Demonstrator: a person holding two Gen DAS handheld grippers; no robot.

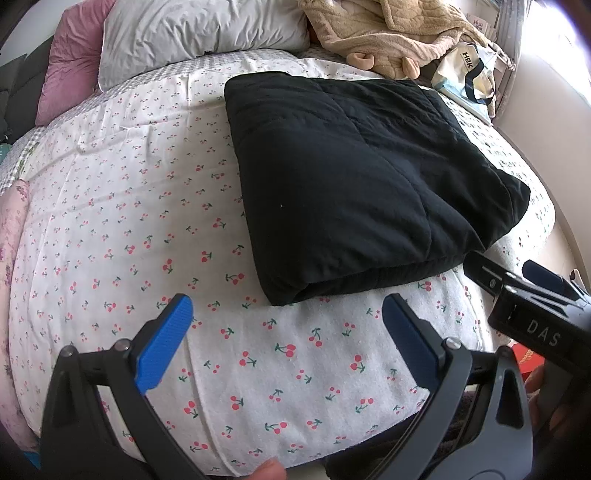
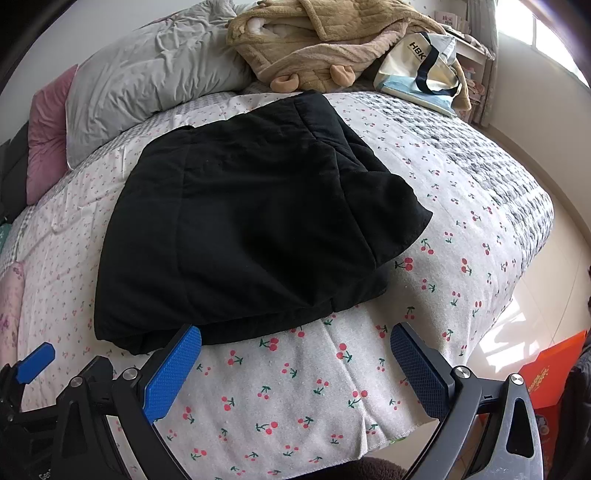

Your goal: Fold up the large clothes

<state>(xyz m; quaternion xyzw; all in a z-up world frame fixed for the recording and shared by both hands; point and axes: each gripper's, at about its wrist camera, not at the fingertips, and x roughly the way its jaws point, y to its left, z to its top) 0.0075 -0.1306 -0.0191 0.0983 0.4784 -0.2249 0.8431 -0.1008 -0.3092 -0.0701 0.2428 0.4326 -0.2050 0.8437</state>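
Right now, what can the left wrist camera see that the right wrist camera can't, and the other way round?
Only the left wrist view shows a thumb tip at its bottom edge. Only the right wrist view shows the orange box fully, on the floor. Both share the folded black garment on the cherry-print bedspread, the grey pillow, and the HBK tote bag.

A cherry-print bedsheet (image 2: 424, 229) carries a grey pillow (image 2: 155, 74), pink cushion (image 2: 46, 136), tan fleece robe (image 2: 317, 40) and HBK tote bag (image 2: 421, 70).

We hold our left black two-finger gripper with blue pads (image 1: 286, 345) spread wide and empty. Our right matching gripper (image 2: 295, 369) gapes alongside it, gripping nothing.
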